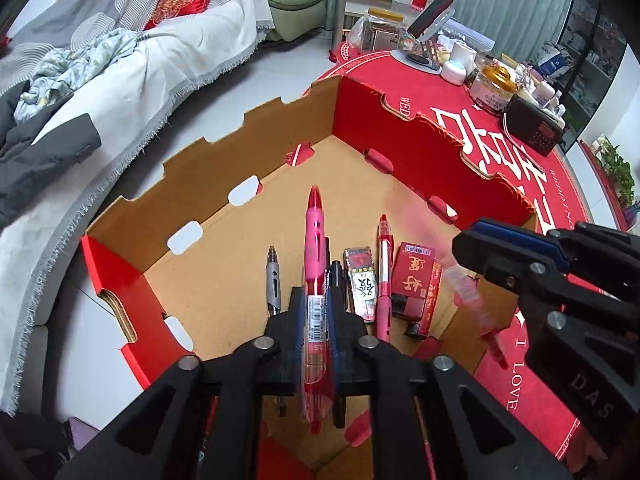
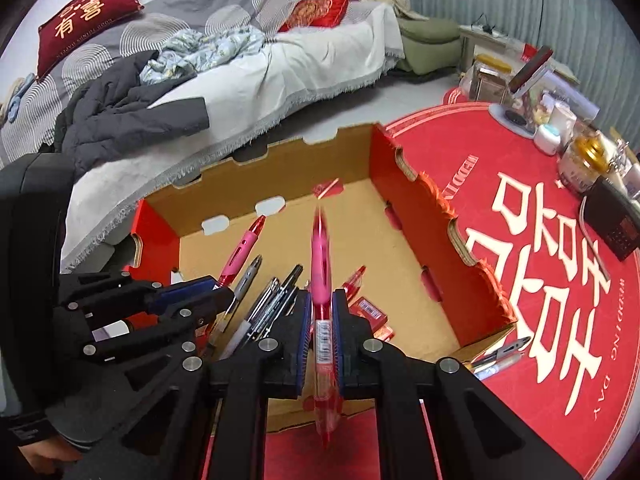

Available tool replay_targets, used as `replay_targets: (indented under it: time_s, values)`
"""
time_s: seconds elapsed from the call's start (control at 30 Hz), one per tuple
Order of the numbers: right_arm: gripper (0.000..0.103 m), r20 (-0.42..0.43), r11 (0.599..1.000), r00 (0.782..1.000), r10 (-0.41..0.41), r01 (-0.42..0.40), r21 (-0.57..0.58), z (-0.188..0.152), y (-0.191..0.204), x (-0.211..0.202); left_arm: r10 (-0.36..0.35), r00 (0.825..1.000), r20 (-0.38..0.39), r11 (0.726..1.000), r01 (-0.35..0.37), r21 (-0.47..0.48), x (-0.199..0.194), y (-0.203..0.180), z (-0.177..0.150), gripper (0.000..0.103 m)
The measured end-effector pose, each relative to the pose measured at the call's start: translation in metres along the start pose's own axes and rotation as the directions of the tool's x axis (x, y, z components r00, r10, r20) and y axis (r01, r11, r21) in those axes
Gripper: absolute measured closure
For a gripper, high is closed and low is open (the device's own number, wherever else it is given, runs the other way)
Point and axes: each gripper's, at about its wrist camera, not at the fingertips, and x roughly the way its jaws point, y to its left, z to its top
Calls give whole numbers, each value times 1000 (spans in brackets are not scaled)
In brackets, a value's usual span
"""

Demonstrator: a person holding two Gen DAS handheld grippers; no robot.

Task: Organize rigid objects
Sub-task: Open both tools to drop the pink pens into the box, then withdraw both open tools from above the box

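Left wrist view: left gripper (image 1: 316, 332) clamped tight on a pink-and-red retractable gel pen (image 1: 315, 256), tip pointing forward, held above box floor.
Right wrist view: right gripper (image 2: 322, 334) closed on second pink-red gel pen (image 2: 321, 256), motion-blurred, over near wall of box.
Box: open brown cardboard tray with red outer walls (image 1: 224, 168), sits on red round tablecloth with white characters (image 2: 520, 240).
Box contents: grey-grip pen (image 1: 273, 280), black pens, slim red pen (image 1: 384, 276), red printed packet (image 1: 416, 280), laid side by side on floor.
Outside box: grey marker pen (image 2: 500, 356) on cloth just beside near corner.
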Motion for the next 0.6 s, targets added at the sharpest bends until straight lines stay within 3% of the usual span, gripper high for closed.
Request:
replay_targets:
  time_s: [0.03,0.07,0.1,0.17,0.23,0.47,0.6]
  values:
    - [45,15,1000,1000,-11,11,6,-1,-1,-2,-5,1000,3,1000,5,0,0,0,-1,33]
    - [28,37,1000,999,-28,28,12,-1,-2,-6,4,1000,9,1000,-4,9,0,-1,-1,17]
    - [19,56,999,998,-35,34,12,-2,-2,-9,32,999,32,999,-33,26,-3,-4,-2,6]
    - [19,64,999,997,-42,42,2,-2,-2,-12,71,995,72,996,-75,48,-7,-8,-3,6]
    - [19,65,999,997,-46,46,-2,-1,-2,-13,62,995,77,996,-66,54,-8,-9,-1,1]
    - [19,109,998,993,-38,34,43,-8,-14,-33,31,990,141,999,-35,24,-22,-11,-3,1]
    - [19,126,997,991,-42,33,76,-9,-23,-46,57,992,111,997,-61,36,-27,-17,-4,1]
